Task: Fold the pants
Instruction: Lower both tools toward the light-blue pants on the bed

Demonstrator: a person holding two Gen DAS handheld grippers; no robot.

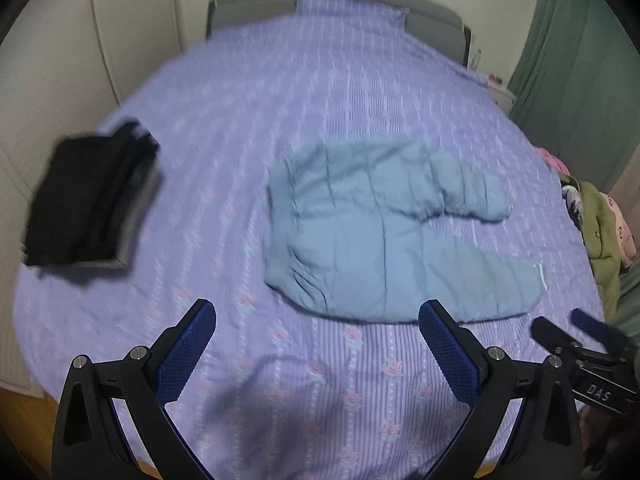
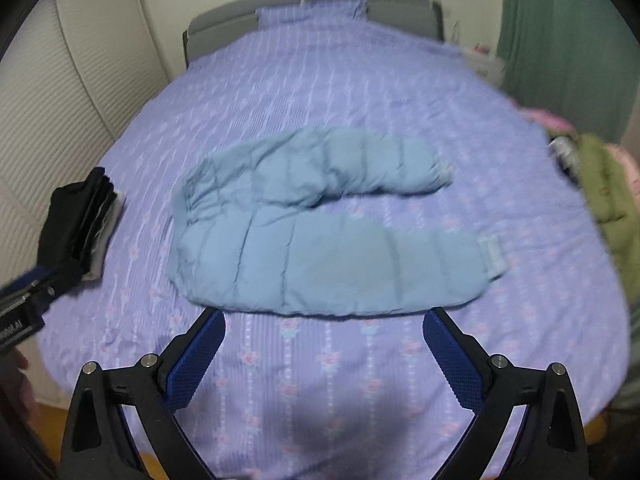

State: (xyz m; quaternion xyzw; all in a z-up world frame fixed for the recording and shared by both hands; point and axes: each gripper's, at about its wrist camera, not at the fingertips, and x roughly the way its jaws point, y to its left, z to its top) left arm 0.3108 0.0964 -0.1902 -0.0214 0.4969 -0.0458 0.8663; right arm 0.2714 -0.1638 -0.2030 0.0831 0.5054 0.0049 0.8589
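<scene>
Lying flat on the bed (image 1: 360,92), blue pants (image 1: 380,224) spread unfolded.
Left gripper (image 1: 316,344) and right gripper (image 2: 324,348) hover spread wide, empty.

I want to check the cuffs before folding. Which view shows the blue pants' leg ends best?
The right wrist view: both cuffs of the blue pants show clearly. The left wrist view shows the pants too, but the cuffs look thinner.

I am in a home bedroom. Before me lies a wide bed (image 1: 304,92) under a purple flowered bedspread (image 2: 320,80), with a matching pillow (image 1: 352,10) against a grey headboard (image 2: 404,4). Green curtains (image 1: 580,40) hang at the right, and loose clothes (image 1: 600,220) are heaped at the bed's edge.
</scene>
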